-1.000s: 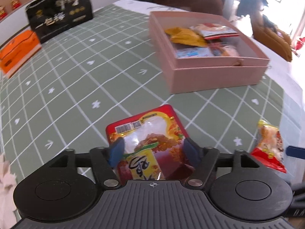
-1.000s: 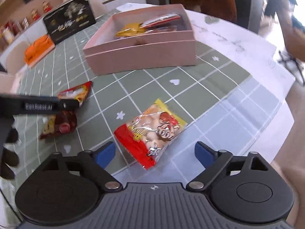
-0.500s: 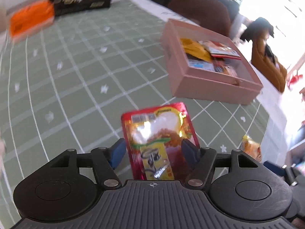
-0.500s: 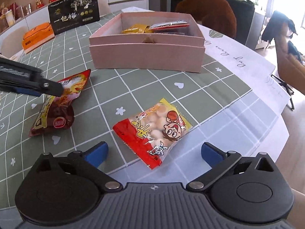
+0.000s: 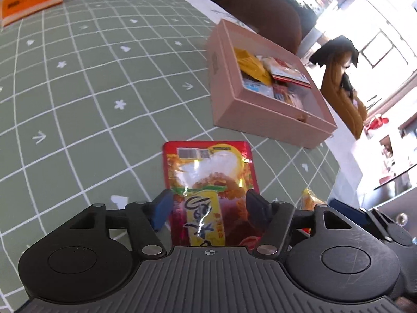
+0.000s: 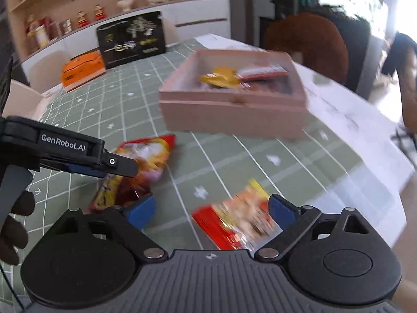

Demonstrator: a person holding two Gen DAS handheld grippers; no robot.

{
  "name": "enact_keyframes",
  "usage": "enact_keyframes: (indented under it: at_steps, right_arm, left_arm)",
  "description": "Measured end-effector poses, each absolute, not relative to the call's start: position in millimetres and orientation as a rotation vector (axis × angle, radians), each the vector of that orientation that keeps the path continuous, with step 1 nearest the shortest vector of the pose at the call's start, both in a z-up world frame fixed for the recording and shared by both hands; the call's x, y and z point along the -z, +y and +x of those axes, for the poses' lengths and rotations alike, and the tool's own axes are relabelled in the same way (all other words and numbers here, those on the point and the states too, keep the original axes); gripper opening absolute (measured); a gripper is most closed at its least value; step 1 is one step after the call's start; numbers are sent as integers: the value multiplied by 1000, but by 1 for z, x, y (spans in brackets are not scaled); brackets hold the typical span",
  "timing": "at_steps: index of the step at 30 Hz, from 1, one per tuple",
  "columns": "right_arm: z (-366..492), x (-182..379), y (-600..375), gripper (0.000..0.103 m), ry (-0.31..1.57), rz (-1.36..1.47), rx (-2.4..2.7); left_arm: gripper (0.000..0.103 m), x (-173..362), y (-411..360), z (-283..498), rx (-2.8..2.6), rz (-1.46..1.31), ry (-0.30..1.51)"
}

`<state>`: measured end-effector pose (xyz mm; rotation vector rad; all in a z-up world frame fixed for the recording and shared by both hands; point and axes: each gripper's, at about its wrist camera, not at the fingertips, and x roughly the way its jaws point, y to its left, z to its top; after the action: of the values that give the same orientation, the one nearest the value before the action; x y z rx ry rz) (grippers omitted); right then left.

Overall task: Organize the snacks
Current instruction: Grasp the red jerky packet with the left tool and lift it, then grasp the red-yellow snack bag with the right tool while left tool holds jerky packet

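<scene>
My left gripper [image 5: 208,206] is shut on a red snack packet [image 5: 208,177] with a yellow label and holds it above the green checked tablecloth; it also shows in the right wrist view [image 6: 140,167], with the left gripper [image 6: 114,165] on it. My right gripper [image 6: 212,210] is open, its fingers on either side of a red and yellow snack bag [image 6: 239,219] lying on the cloth. The pink box [image 5: 263,112] with several snacks inside stands ahead; it also shows in the right wrist view [image 6: 232,112].
An orange box [image 6: 83,70] and a black gift box [image 6: 131,43] stand at the far side of the table. A brown chair [image 6: 307,36] is behind the pink box. The table edge with white paper [image 6: 365,130] runs on the right.
My left gripper has lifted and turned with the red packet toward the pink box. My right gripper has dropped lower around the red and yellow bag, jaws narrower than before.
</scene>
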<state>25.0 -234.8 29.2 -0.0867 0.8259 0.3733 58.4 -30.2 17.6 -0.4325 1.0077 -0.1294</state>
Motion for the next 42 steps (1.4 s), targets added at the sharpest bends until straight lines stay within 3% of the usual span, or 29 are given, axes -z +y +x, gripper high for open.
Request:
enact_keyframes:
  at_steps: [6, 16, 18, 21, 23, 26, 31, 36, 42]
  right_arm:
    - [37, -6, -194, 94, 841, -278, -328]
    - [29, -1, -202, 95, 807, -294, -337]
    - [28, 0, -204, 95, 802, -290, -335]
    - [26, 0, -207, 95, 801, -285, -336]
    - [25, -1, -210, 94, 801, -285, -337]
    - [19, -9, -221, 94, 795, -258, -345]
    - [8, -21, -254, 95, 845, -130, -361]
    - [13, -6, -283, 96, 948, -10, -302]
    - [15, 0, -276, 102, 937, -56, -280]
  left_arm:
    - [67, -12, -27, 53, 146, -424, 1012]
    - [68, -17, -54, 68, 316, -434, 982]
    - [61, -15, -60, 73, 304, -407, 1003]
    - [40, -7, -56, 81, 269, -468, 1011]
    - [36, 0, -50, 85, 287, -567, 1041]
    - [32, 7, -48, 82, 325, -622, 1050]
    - [23, -21, -66, 60, 313, -425, 973]
    - [23, -45, -89, 41, 220, -138, 988]
    - [27, -35, -107, 51, 262, -125, 1010]
